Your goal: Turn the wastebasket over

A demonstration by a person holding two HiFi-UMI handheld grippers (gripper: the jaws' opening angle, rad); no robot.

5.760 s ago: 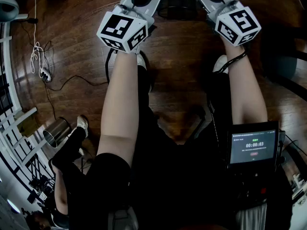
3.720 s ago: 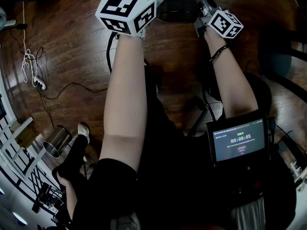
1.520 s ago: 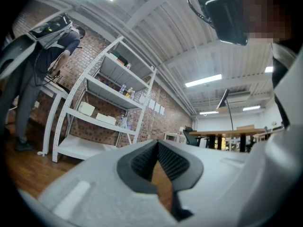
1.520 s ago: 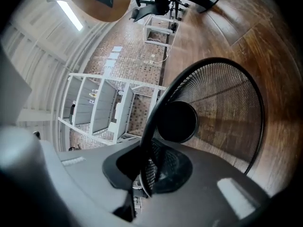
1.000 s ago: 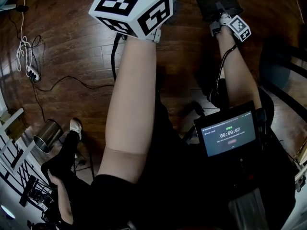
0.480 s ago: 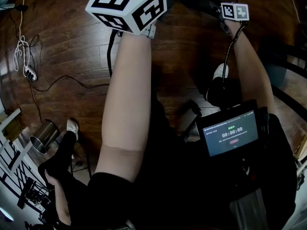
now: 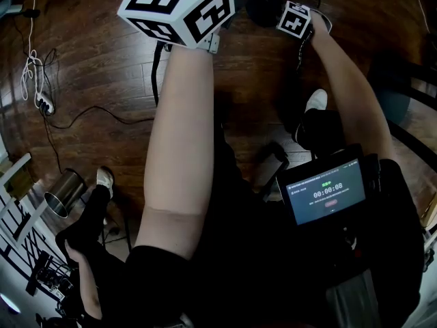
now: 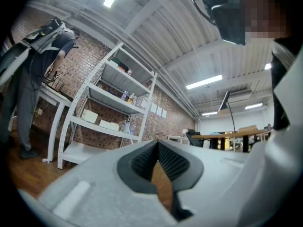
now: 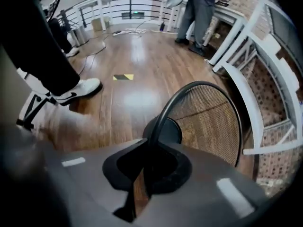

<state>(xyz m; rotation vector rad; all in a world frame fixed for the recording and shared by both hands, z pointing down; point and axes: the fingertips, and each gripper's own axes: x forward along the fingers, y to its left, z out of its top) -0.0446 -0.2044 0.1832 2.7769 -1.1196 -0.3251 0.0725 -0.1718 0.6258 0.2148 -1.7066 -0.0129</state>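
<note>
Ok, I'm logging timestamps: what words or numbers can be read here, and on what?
"00:00:08": on the screen the person wears.
The small print above it and the red button's label below it: too small to read.
Marker cubes: black-and-white patterns only, no words.

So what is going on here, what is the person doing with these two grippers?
A person holds a gripper in each hand. The right gripper points down and is shut on the rim of a black mesh wastebasket over the wooden floor. Its view looks into the basket's open mouth, with the dark base visible inside. The left gripper is raised, shut and empty; it points out into the room and takes no part.
</note>
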